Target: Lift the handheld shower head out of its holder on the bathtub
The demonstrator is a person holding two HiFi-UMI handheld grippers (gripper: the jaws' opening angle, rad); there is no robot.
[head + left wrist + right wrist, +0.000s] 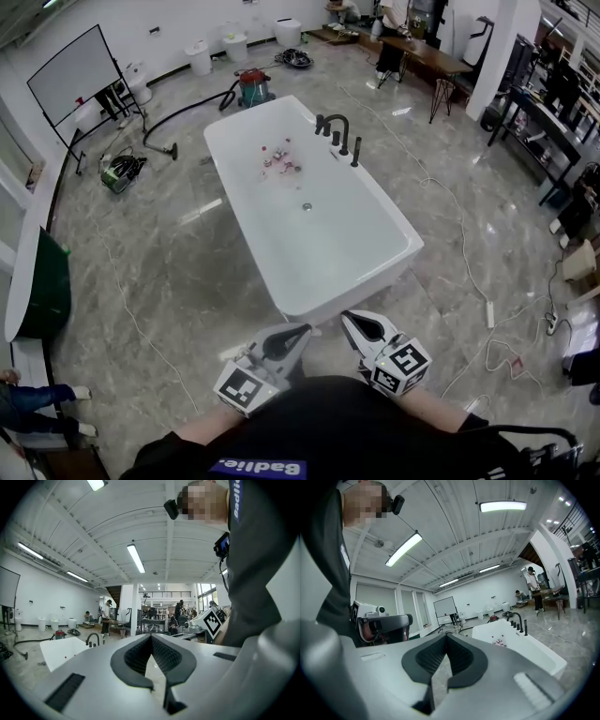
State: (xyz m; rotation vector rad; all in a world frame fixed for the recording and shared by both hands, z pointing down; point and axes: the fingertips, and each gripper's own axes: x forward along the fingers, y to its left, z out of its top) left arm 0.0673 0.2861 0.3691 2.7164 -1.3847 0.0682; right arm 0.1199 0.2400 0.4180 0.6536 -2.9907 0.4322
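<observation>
Showing only in the head view: a power strip (489,314) on the floor right of the bathtub (309,216). Held level just short of the bathtub's near end: left gripper (292,336) and right gripper (356,323), both clenched on nothing (tips touching). Upright in its holder on the bathtub's right rim, beside the black faucet (335,122): handheld shower head (355,152).

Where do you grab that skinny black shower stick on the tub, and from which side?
Probably the upper shaft. The handheld shower head stands upright as a slim stick on the bathtub rim, with the faucet fittings beyond it, so come from the floor side, then lift straight up.
</observation>
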